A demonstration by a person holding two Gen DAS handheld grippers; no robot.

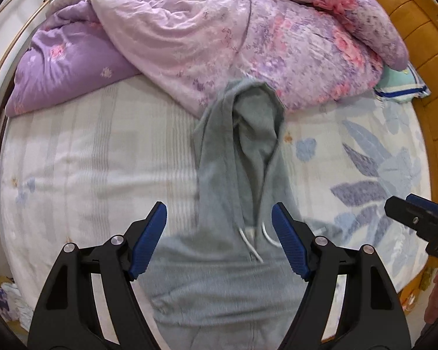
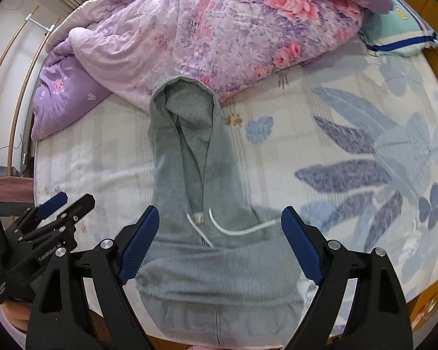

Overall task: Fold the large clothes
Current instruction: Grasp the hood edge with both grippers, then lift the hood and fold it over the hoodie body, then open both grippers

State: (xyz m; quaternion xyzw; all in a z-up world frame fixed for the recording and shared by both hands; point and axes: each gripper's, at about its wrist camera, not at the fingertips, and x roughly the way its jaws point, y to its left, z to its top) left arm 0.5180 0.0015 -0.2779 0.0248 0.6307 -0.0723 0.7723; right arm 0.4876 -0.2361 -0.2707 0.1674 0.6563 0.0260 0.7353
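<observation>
A grey zip hoodie (image 1: 227, 268) lies folded into a narrow bundle on the bed, hood (image 1: 254, 122) pointing away toward the quilt, white drawstrings (image 1: 251, 242) at the neck. It also shows in the right wrist view (image 2: 216, 268), hood (image 2: 187, 110) far, ribbed hem near. My left gripper (image 1: 219, 233) is open above the hoodie's neck, holding nothing. My right gripper (image 2: 220, 239) is open above the hoodie's body, holding nothing. Each gripper shows in the other's view, the right one (image 1: 417, 218) and the left one (image 2: 58, 207).
A purple and pink floral quilt (image 1: 219, 35) is bunched across the far side of the bed. A teal pillow (image 2: 400, 32) lies at the far right. A wooden headboard (image 1: 417, 43) runs along the right. The pale leaf-print sheet (image 2: 350, 145) lies bare beside the hoodie.
</observation>
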